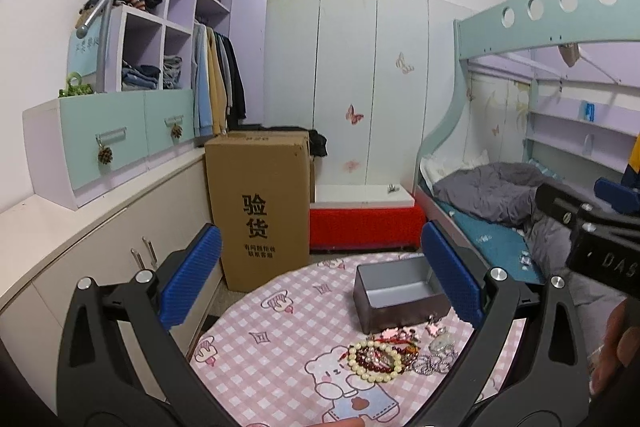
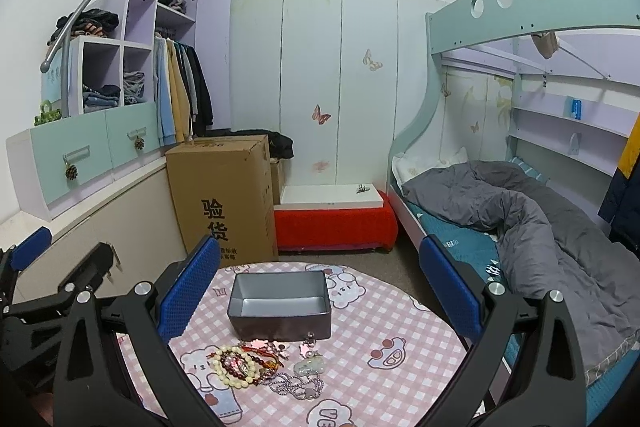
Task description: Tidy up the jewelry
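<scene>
From my left wrist camera, the left gripper (image 1: pixel 322 275) stands wide apart and holds nothing, above the table (image 1: pixel 256 331). The tin (image 1: pixel 400 297) sits open on the pink cloth; the jewelry (image 1: pixel 396 353) lies heaped just in front of it. At the right edge I see part of the right gripper (image 1: pixel 600 227).

From my right wrist camera, that gripper (image 2: pixel 320 279) is likewise wide and empty. The tin (image 2: pixel 280 303) is centred, the jewelry (image 2: pixel 268 367) just before it; whether they touch, I cannot tell.
</scene>
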{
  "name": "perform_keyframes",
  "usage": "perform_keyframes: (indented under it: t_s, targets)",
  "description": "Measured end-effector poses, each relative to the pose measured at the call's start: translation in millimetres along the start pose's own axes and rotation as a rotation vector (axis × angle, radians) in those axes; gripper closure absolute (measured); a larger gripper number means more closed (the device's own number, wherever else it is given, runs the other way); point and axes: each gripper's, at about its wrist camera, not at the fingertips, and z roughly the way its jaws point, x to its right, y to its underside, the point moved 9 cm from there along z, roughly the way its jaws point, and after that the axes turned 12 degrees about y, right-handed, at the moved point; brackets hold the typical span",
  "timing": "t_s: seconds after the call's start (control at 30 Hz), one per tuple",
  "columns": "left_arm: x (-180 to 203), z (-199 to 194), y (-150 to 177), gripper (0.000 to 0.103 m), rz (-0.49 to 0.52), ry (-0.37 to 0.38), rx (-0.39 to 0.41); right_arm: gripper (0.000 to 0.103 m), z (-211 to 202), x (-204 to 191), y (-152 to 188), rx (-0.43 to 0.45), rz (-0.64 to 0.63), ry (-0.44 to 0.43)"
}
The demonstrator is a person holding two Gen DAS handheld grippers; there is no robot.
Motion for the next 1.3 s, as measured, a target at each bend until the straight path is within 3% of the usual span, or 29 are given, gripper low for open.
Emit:
perform_keyframes:
  t_s: [0.27, 0.6, 0.8, 0.87, 0.97, 1.13, 1.2, 1.3]
  targets:
    - [-4.9, 30.7, 47.1, 0.006, 0.010, -0.013, -0.131, 0.008, 29.7, 19.2, 51.4, -0.128, 0.000, 0.006]
    - [-9.5, 98.8, 159.5, 0.006, 0.004, 0.019, -0.473, 0.007, 54.4, 26.8, 138.1, -0.357, -0.017, -0.005]
    - [-16.8, 124.2, 200.6, 0.006, -0.046, 0.023, -0.601, 0.007, 63.3, 26.7, 166.4, -0.439, -0.039, -0.014]
    - [-17.6, 127.4, 202.2, 0.006, -0.058, 0.028, -0.611, 0.007, 67.1, 25.2, 172.2, -0.457, -0.042, -0.017]
    - [-16.3, 134.0, 204.4, 0.018, -0.066, 0.056, -0.631, 0.008, 71.9, 21.5, 178.0, -0.476, -0.047, -0.031]
    - [-3.0, 137.3, 205.5, 0.081, -0.044, 0.138, -0.640, 0.007, 78.9, 16.3, 183.8, -0.503, -0.067, -0.055]
    - [2.4, 135.4, 206.8, 0.091, -0.039, 0.184, -0.643, 0.007, 85.2, 11.2, 189.6, -0.525, -0.080, -0.075]
    - [2.9, 127.3, 206.1, 0.093, -0.045, 0.221, -0.634, 0.008, 92.4, -3.9, 201.1, -0.559, -0.112, -0.133]
